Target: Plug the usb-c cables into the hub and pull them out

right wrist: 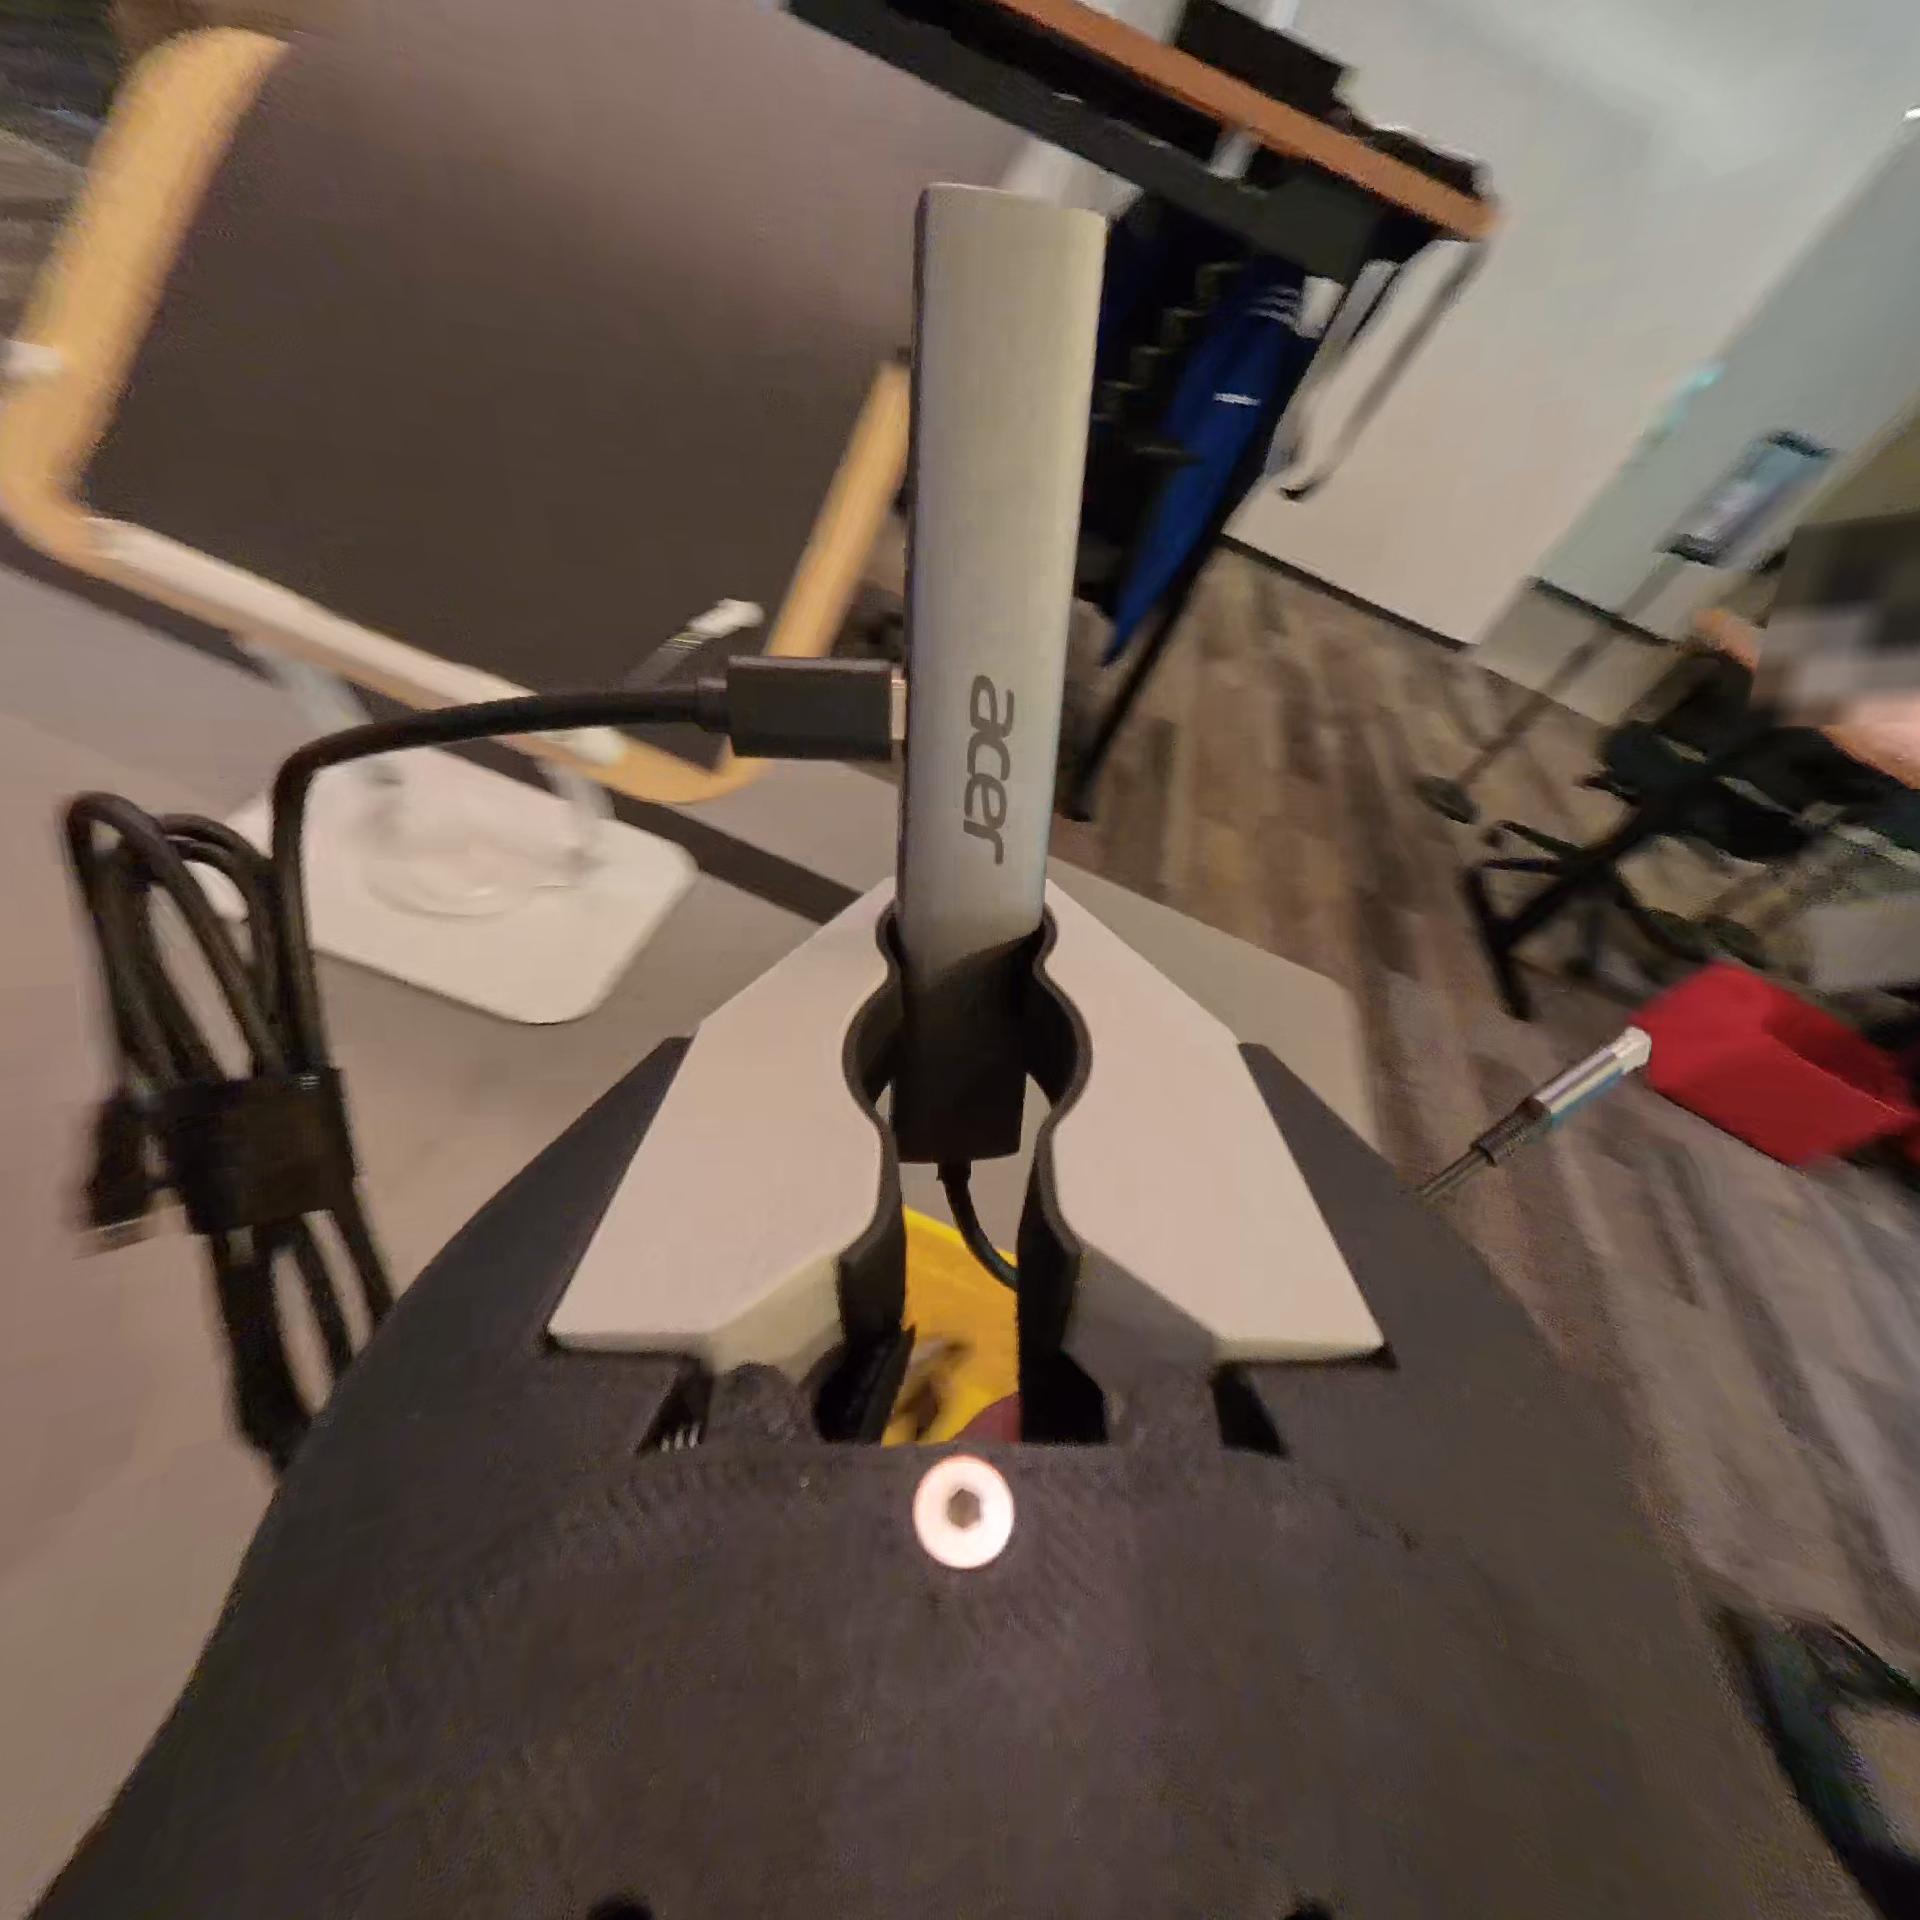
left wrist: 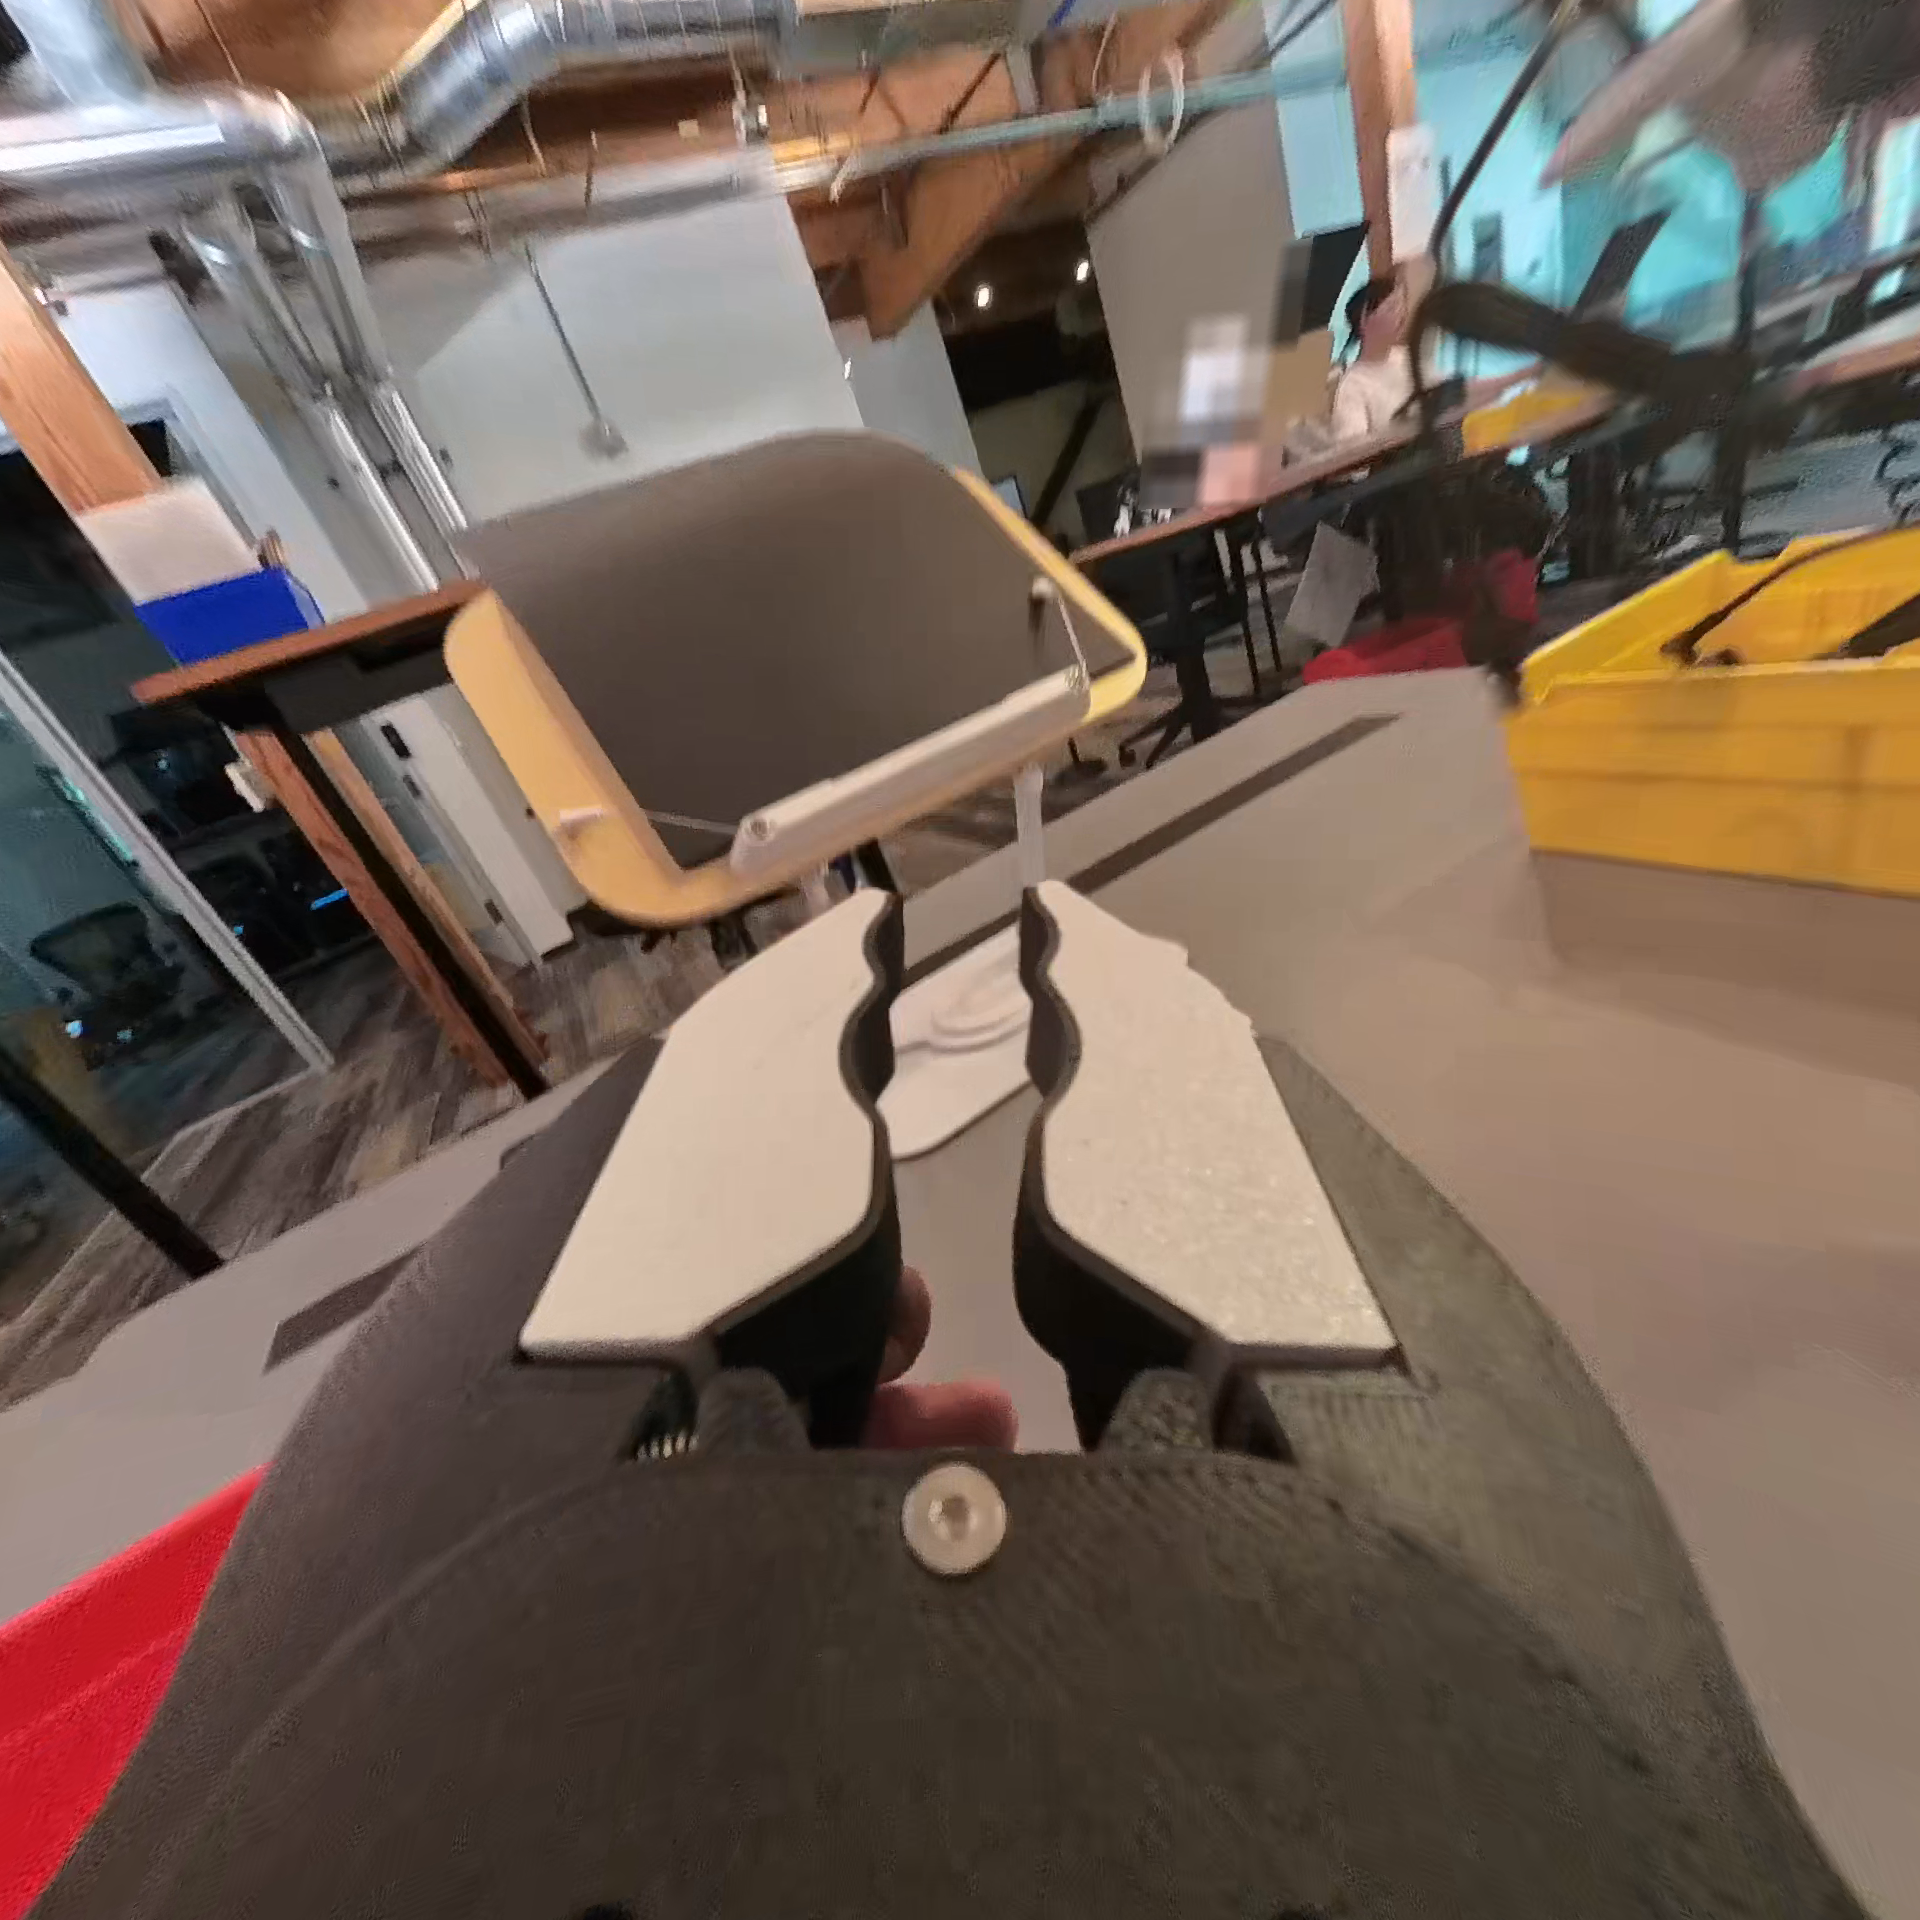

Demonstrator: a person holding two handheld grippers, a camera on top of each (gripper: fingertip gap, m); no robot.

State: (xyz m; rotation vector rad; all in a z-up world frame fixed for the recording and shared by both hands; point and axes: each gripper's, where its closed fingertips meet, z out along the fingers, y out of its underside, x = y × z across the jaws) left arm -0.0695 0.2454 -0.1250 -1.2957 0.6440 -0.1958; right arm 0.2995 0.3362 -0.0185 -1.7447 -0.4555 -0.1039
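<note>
**Hub held up, one cable seated, left gripper free**

In the right wrist view, at left, the bundled black cable (right wrist: 223, 1049) hangs, its plug (right wrist: 816, 710) seated in the side of the grey hub (right wrist: 992, 582) at frame centre. The right gripper (right wrist: 966, 966) is clamped on the hub's lower end. In the left wrist view, the left gripper (left wrist: 961, 935) stands partly open over the desk (left wrist: 1558, 1143), holding nothing. Pulling the plug at an angle could twist the hub loose, since only its end is pinched.
</note>
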